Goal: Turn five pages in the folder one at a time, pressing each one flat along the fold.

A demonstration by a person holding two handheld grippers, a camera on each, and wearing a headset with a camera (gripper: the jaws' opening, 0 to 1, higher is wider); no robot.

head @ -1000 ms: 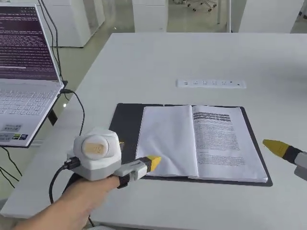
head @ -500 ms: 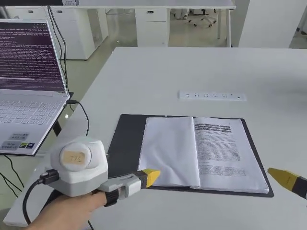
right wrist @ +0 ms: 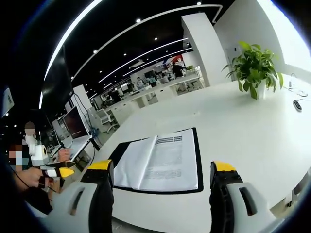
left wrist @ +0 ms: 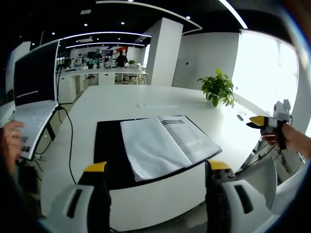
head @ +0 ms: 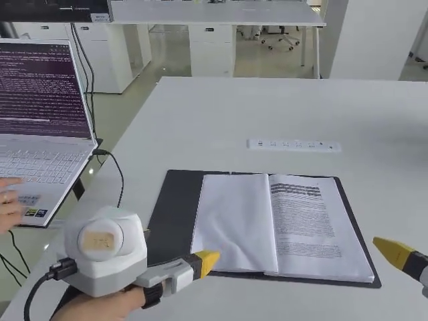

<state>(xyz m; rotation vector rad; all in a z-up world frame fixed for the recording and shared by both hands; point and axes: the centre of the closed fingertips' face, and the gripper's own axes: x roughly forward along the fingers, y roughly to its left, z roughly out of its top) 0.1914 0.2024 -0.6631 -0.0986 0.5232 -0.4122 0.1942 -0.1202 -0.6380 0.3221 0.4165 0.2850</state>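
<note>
A black folder [head: 175, 200] [left wrist: 108, 145] [right wrist: 197, 155] lies open on the white table, with a blank white page [head: 234, 217] on its left and a printed page [head: 307, 221] on its right. My left gripper [head: 200, 261] [left wrist: 158, 169] hovers off the table's near edge, in front of the folder's left corner, open and holding nothing. My right gripper [head: 394, 253] [right wrist: 163, 166] hangs open to the right of the folder, near the table's front, also holding nothing. Neither touches the pages.
An open laptop [head: 40, 127] with a cable [head: 117, 167] sits at the table's left edge, and a person's hand [head: 8, 207] rests at its keyboard. A white power strip [head: 293, 144] lies behind the folder. A potted plant [right wrist: 255, 68] stands far off.
The head camera has tipped up, so the folder sits lower in the picture. Both grippers have drawn back toward me, away from the folder. A hand has appeared at the laptop.
</note>
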